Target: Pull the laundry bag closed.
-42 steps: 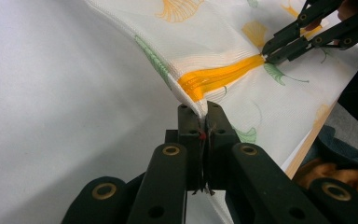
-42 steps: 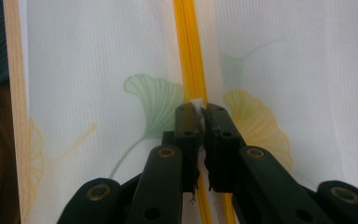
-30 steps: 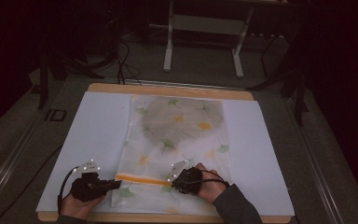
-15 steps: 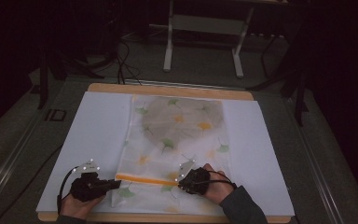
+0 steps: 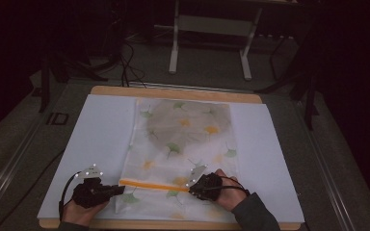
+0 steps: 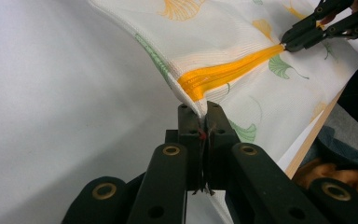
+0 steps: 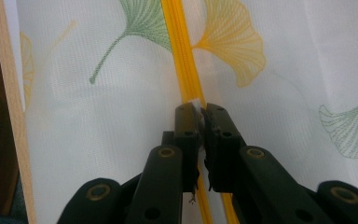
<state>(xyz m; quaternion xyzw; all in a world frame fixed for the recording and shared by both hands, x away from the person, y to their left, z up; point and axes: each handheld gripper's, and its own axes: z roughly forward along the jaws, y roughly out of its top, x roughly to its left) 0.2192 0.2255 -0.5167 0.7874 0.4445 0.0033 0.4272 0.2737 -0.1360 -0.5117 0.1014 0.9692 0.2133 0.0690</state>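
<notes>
Jaws of the left gripper (image 6: 200,109) are clamped on the mesh bag's (image 5: 183,144) left edge, at the orange zipper's (image 5: 151,185) end; the right gripper (image 7: 200,109) is closed on that zipper, seemingly its pull; the bag lies along the table's (image 5: 270,144) near edge.

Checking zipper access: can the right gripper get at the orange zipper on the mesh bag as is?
Probably yes: right gripper is already shut on the orange zipper, nothing between. Left gripper pinches the bag's edge clear of it.
</notes>
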